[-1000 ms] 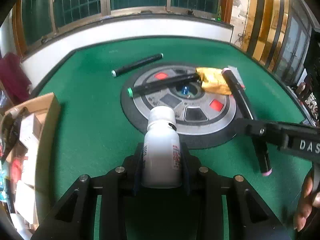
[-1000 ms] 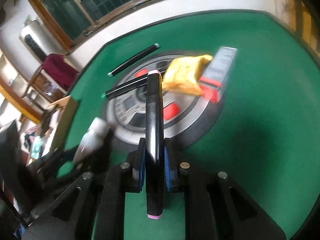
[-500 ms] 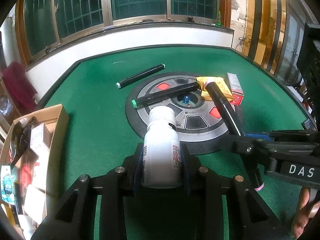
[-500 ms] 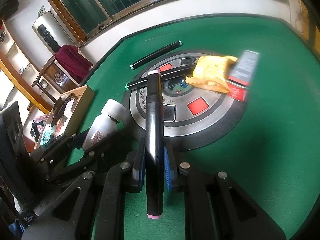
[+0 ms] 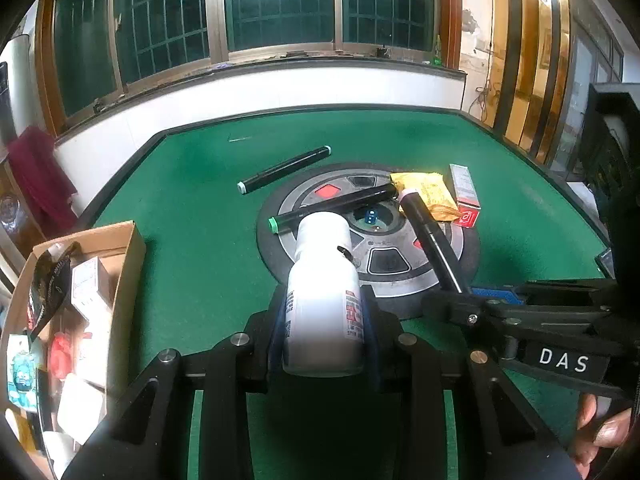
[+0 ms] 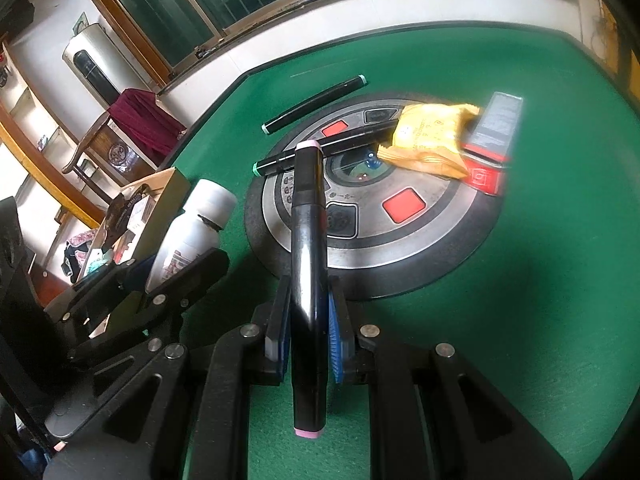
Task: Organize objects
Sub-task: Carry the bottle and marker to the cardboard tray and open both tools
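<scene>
Pinching a bottle in the left gripper and a marker in the right gripper, both are kept raised (probably for the box).

A white bottle, a pink-capped black marker, a yellow packet, green felt.

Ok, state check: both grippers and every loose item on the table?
left gripper: shut on white bottle, capped
right gripper: shut on pink-capped marker
green-capped marker: lying on the round centre panel
second black marker: lying on the felt
yellow packet: lying, sealed
red-and-grey box: lying closed
cardboard box: open, filled
</scene>
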